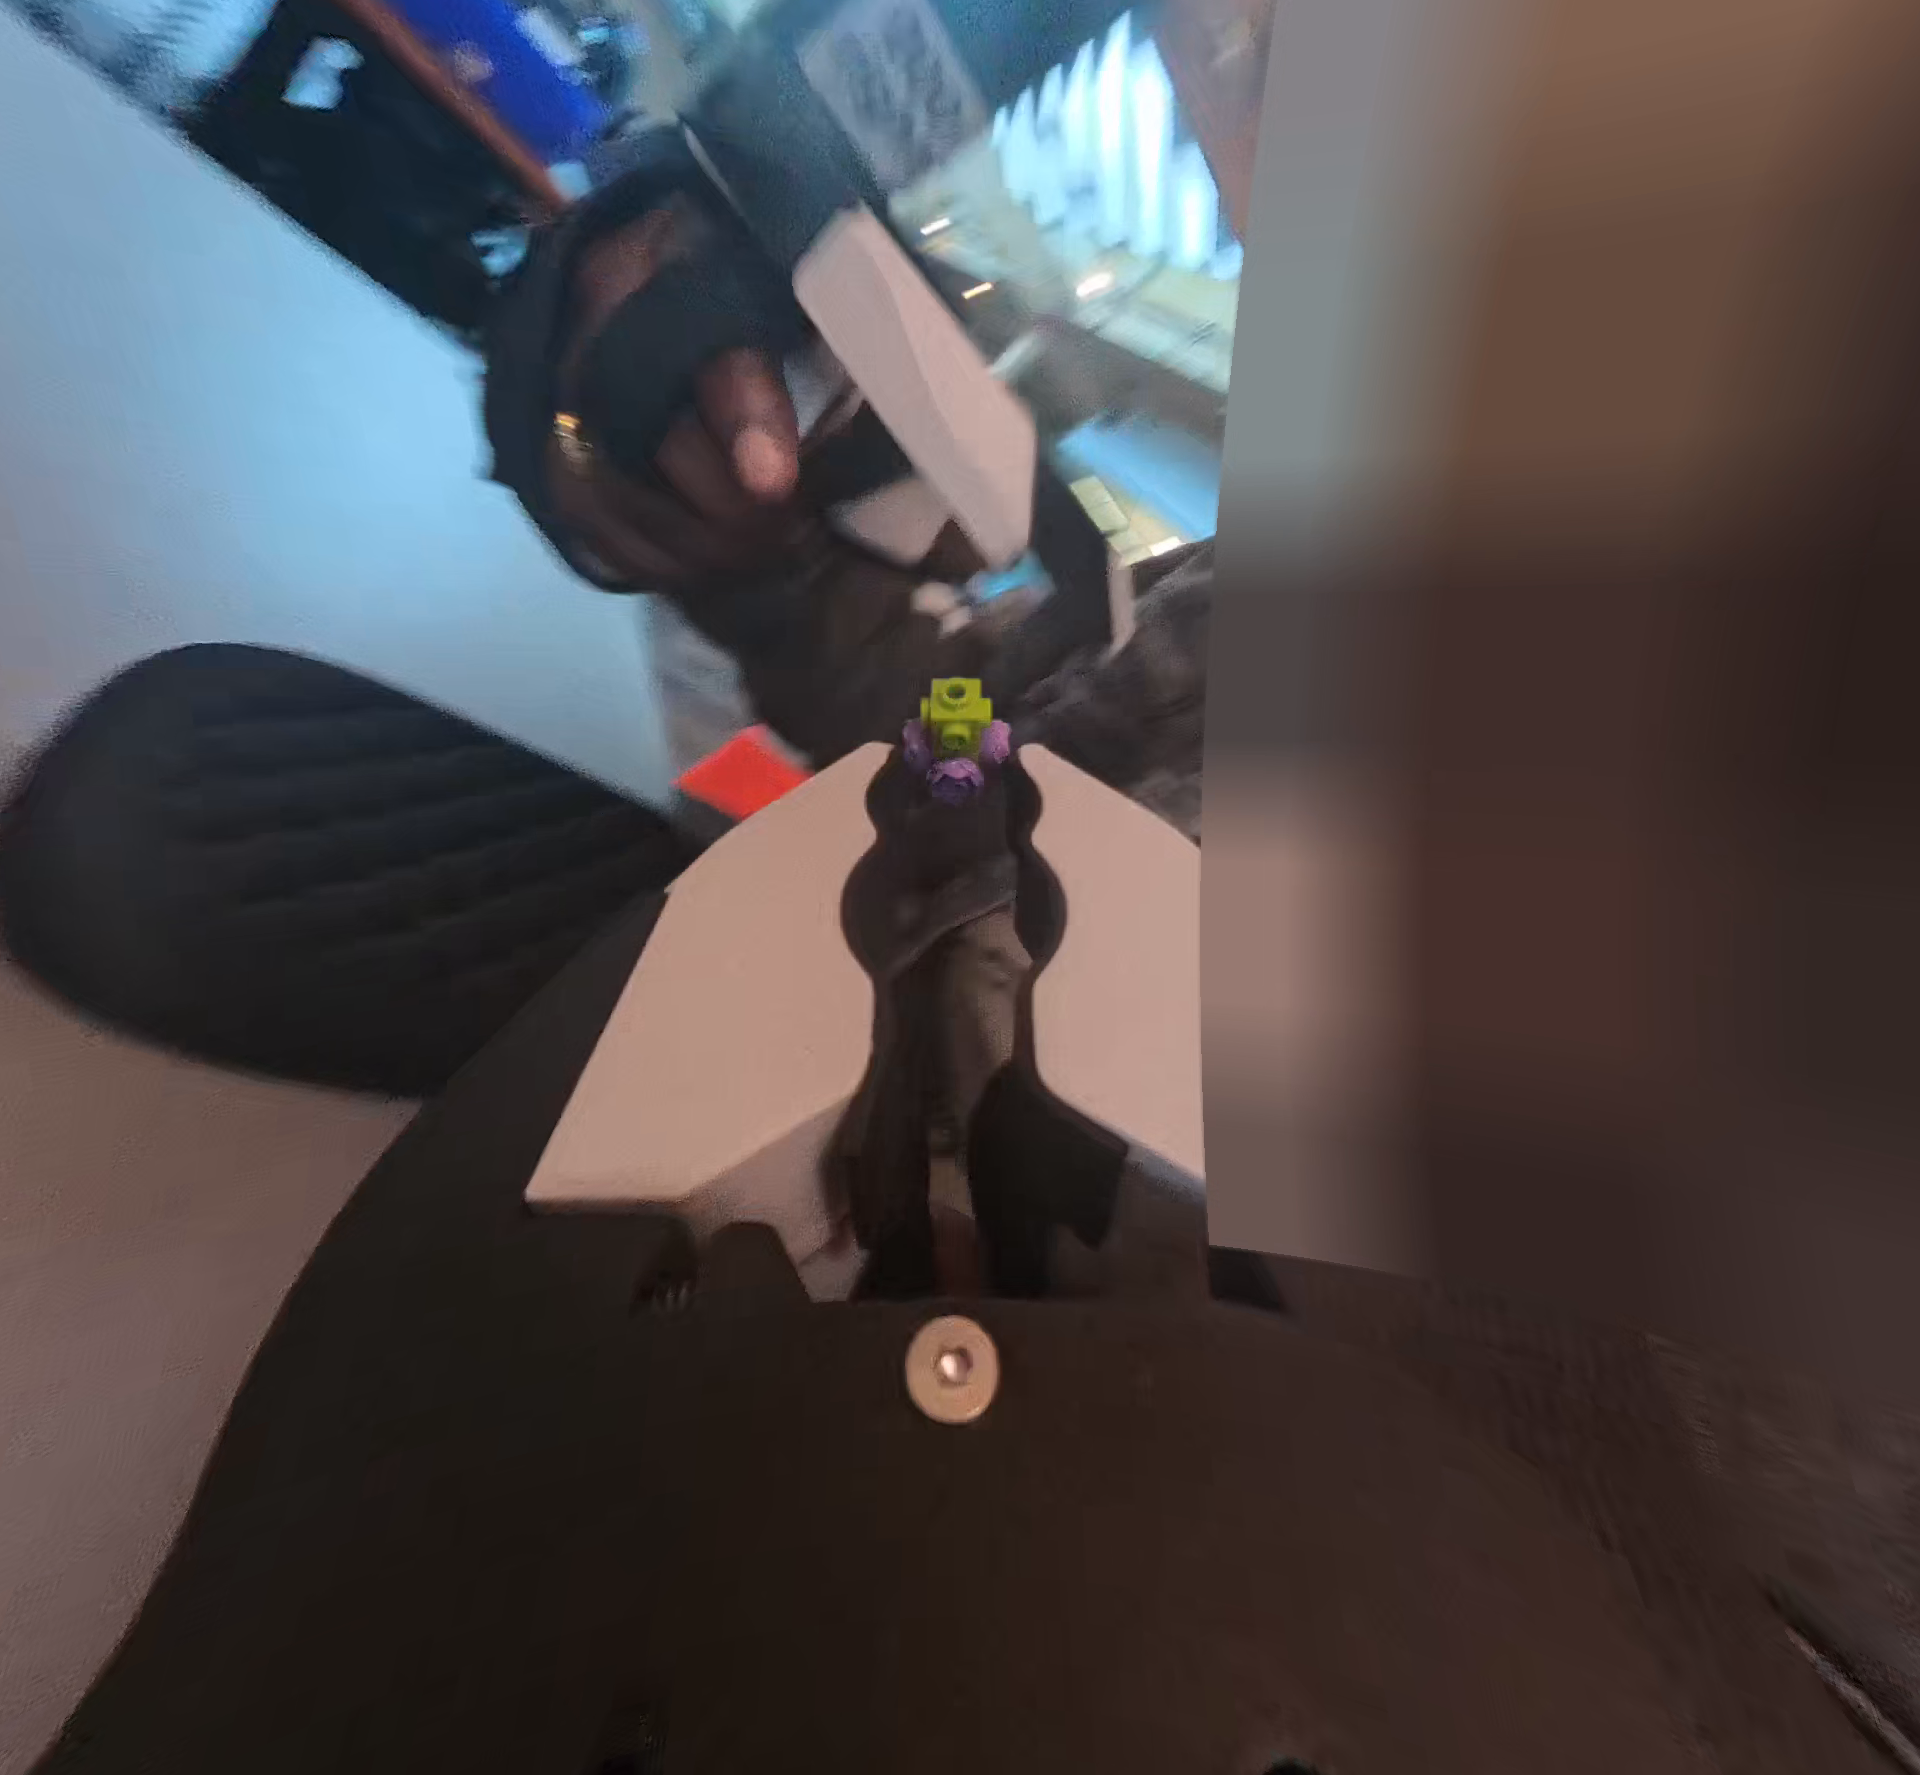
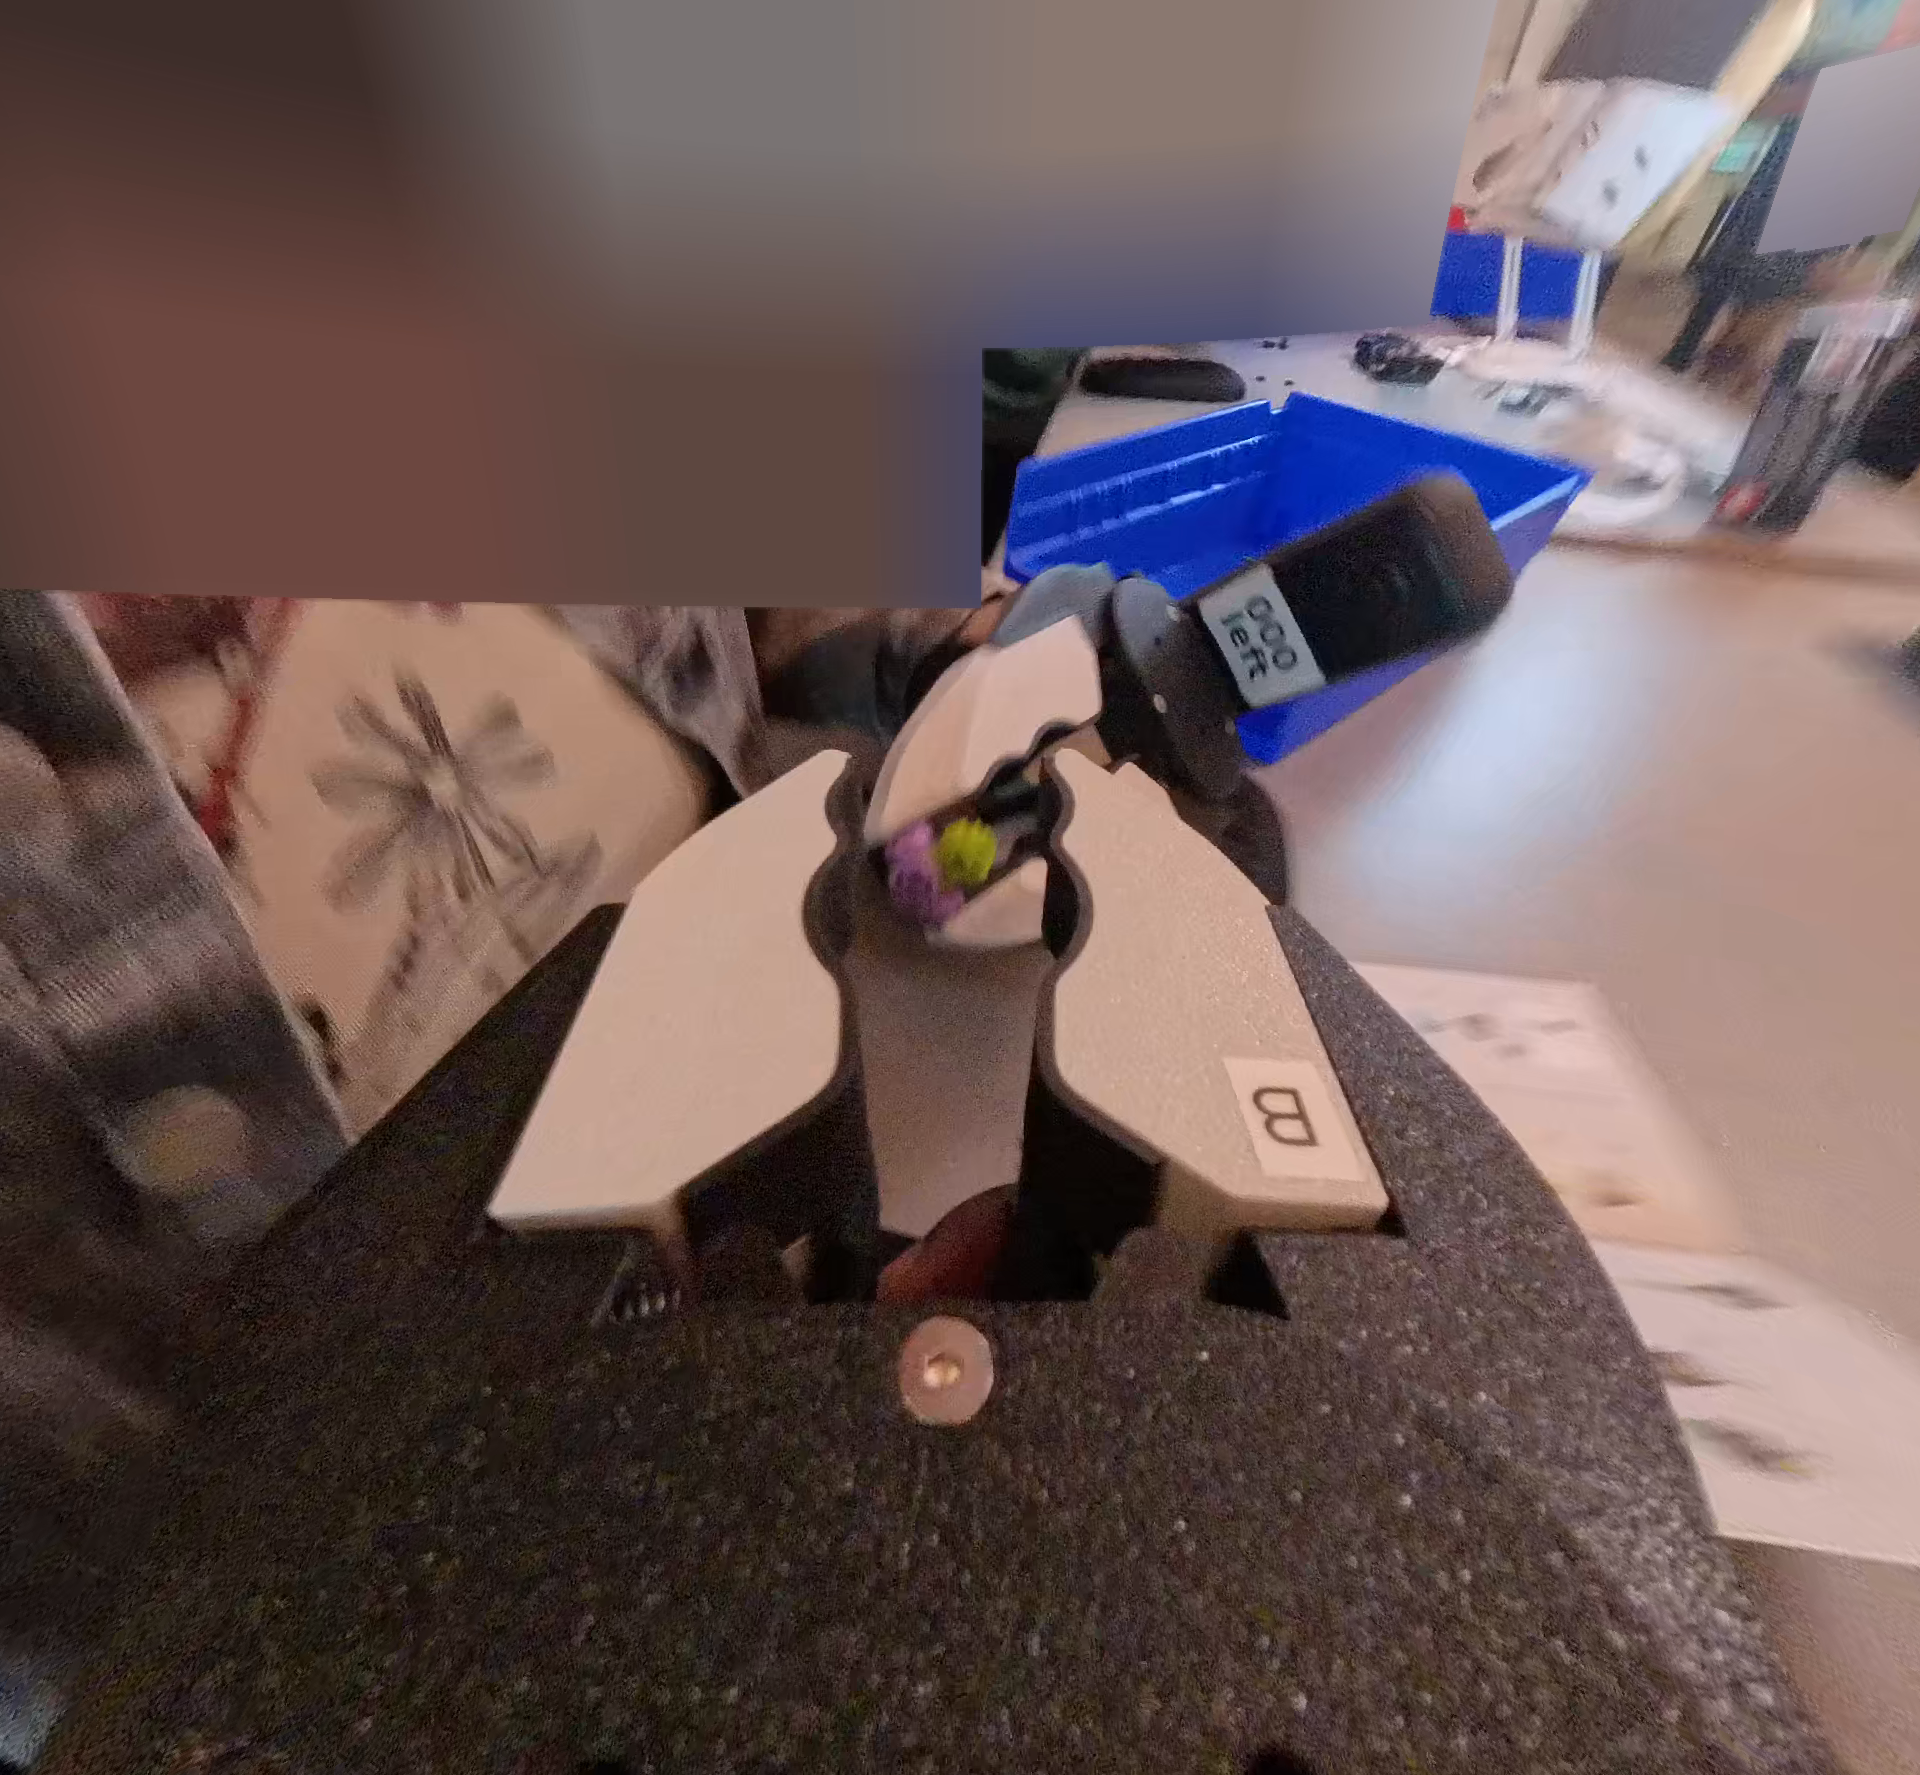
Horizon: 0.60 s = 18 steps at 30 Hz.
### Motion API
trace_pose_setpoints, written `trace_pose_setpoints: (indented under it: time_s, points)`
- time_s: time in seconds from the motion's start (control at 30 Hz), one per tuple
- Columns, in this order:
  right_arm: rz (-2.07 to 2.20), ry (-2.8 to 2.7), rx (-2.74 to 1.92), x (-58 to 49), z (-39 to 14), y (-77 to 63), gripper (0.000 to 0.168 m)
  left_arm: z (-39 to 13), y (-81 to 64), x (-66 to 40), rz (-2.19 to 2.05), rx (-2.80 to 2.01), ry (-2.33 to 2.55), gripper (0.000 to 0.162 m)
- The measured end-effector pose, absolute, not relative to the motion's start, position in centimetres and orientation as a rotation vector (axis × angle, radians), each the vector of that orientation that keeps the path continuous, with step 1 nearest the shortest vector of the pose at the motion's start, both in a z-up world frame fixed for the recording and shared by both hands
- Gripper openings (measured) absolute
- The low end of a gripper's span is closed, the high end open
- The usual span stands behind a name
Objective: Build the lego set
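My left gripper (image 1: 951, 764) is shut on a small lego assembly (image 1: 956, 733): a lime-green studded brick with purple flower pieces around it, sticking out past the fingertips. My right gripper (image 1: 956, 541) shows farther off in the left wrist view, held by a gloved hand (image 1: 644, 395), apart from the assembly. In the right wrist view my right gripper (image 2: 951, 775) is open and empty. Through its gap I see the left gripper (image 2: 935, 878) with the lime and purple assembly (image 2: 966, 847) just beyond the right fingertips. Both views are blurred.
A blue plastic bin (image 2: 1299, 478) stands on the table behind the left gripper. White printed sheets (image 2: 1538, 1081) lie at the right. A black padded seat (image 1: 291, 873) and a red piece (image 1: 743, 775) are at the left. Flower-patterned cloth (image 2: 436, 790) is close by.
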State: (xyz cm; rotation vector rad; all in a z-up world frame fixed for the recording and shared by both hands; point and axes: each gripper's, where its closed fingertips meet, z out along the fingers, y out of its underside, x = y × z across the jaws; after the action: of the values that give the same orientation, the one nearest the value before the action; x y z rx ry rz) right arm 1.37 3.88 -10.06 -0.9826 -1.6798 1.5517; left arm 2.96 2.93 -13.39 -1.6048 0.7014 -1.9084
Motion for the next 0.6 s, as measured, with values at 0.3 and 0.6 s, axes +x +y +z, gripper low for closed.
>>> trace_pose_setpoints:
  time_s: [0.3, 0.6]
  points:
    - [1.67, -1.307, -1.277, 0.8, -12.4, 7.6, 0.018, -15.2, 6.8, 1.4, -0.977, -1.748, 0.786, 0.017]
    - [1.568, -1.419, -1.152, 0.4, -13.5, 6.5, 0.008, -15.8, 6.7, 2.1, -0.809, -1.785, 0.926, 0.017]
